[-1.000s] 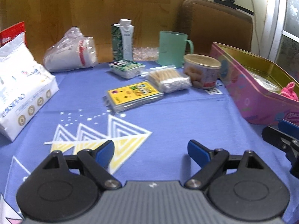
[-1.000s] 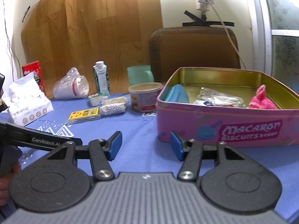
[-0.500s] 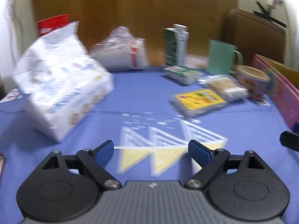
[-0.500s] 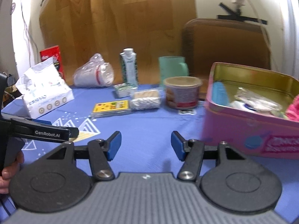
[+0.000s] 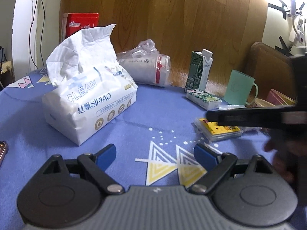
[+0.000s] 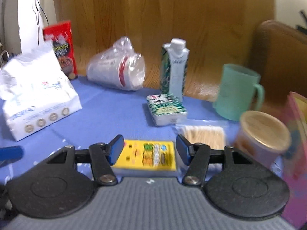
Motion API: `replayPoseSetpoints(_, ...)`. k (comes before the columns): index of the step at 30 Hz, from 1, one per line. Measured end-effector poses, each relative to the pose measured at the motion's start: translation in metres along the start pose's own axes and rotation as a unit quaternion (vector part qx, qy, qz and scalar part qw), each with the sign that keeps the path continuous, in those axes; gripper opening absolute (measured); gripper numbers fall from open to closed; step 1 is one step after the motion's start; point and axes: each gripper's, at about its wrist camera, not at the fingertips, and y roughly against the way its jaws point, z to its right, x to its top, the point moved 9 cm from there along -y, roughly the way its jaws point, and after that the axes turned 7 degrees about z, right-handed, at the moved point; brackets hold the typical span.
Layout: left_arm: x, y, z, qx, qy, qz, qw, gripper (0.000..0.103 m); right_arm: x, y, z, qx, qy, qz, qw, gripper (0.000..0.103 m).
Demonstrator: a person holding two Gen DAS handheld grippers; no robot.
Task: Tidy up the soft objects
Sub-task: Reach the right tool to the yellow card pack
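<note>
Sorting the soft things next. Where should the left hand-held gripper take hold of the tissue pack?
Probably across the tissue pack at its near short end, coming in low from the front: that corner faces the open left hand-held gripper, and the body is squashy. Avoid the loose tissue sticking up.

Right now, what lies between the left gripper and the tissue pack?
Only bare blue tablecloth lies between the open left gripper and the tissue pack, seen in the left wrist view.

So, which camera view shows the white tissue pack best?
The left wrist view. There the tissue pack is sharp, near and whole, its print readable, a tissue sticking out on top. The right wrist view shows it blurred at the left edge, partly cut off.
</note>
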Motion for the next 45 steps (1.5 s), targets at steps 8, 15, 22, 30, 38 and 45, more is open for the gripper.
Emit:
replayPoseSetpoints(8,0.000,-0.002,-0.001,-0.009,0.006,0.000,0.9999,0.092,-0.001,-0.015,0.009,0.053,-0.028,-0.034,0.998,0.062)
replayPoseSetpoints(15,0.001,0.000,-0.005,-0.003,0.019,0.008,0.9998,0.093,0.001,-0.012,0.012,0.081,-0.054,-0.067,0.993,0.059)
replayPoseSetpoints(22,0.002,0.000,-0.006,-0.002,0.020,0.010,0.9997,0.093,0.007,-0.035,0.008,0.083,-0.076,-0.077,0.991,0.061)
replayPoseSetpoints(30,0.002,-0.002,-0.013,-0.003,0.046,0.004,0.9989,0.093,-0.004,-0.014,-0.010,0.103,0.008,-0.087,0.991,0.055)
replayPoseSetpoints(38,0.001,-0.002,-0.015,-0.003,0.052,0.002,0.9986,0.095,-0.031,0.038,-0.010,0.121,0.038,-0.062,0.990,0.055)
replayPoseSetpoints(45,0.000,-0.002,-0.014,-0.006,0.048,-0.001,0.9988,0.095,-0.038,0.100,0.005,0.136,0.000,0.009,0.991,0.080)
